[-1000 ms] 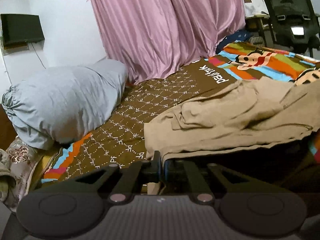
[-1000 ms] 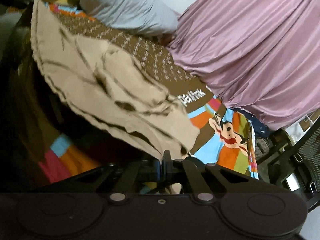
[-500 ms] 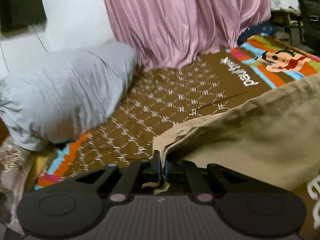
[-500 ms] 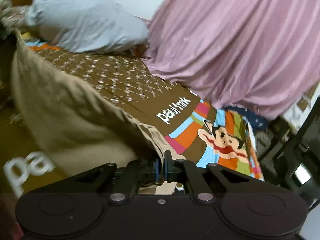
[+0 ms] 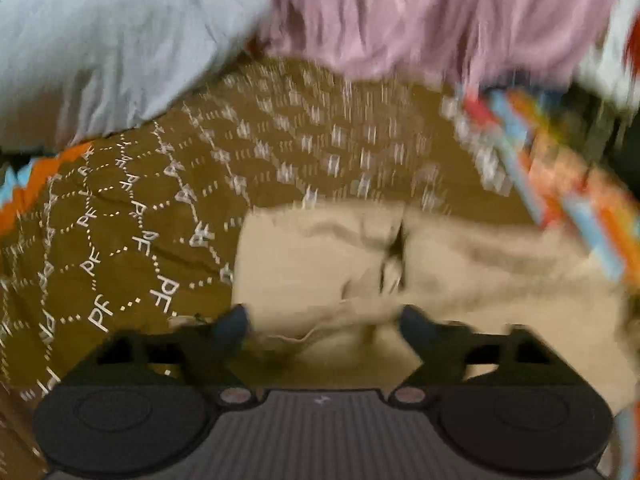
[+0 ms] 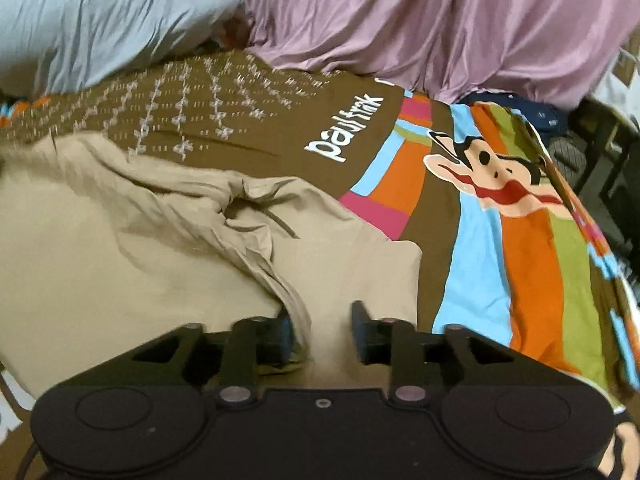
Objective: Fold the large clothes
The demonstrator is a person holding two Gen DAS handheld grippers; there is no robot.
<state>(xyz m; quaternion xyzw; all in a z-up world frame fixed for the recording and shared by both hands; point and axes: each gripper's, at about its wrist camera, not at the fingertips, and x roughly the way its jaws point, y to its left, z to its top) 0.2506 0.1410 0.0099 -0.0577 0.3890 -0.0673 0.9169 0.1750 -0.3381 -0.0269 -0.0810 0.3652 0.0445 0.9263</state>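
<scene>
Here, both grippers had just been opening over a tan garment (image 6: 168, 256) laid on the patterned bedspread (image 6: 528, 264): the left gripper (image 5: 322, 322) stood wide, the right gripper (image 6: 320, 328) half-spread, cloth lying loose between each pair, apparently released to settle a fold.

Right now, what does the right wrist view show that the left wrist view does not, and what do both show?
Only the right wrist view shows the cartoon monkey print, the white "paulfrank" lettering, a dark blue item below the curtain, and the right claw, just opening over tan cloth. Only the left wrist view shows sharp "PF" lettering on the brown cover and the left claw, just opened wide. Both show the tan garment lying on the bed cover, the grey pillow and the pink curtain.
</scene>
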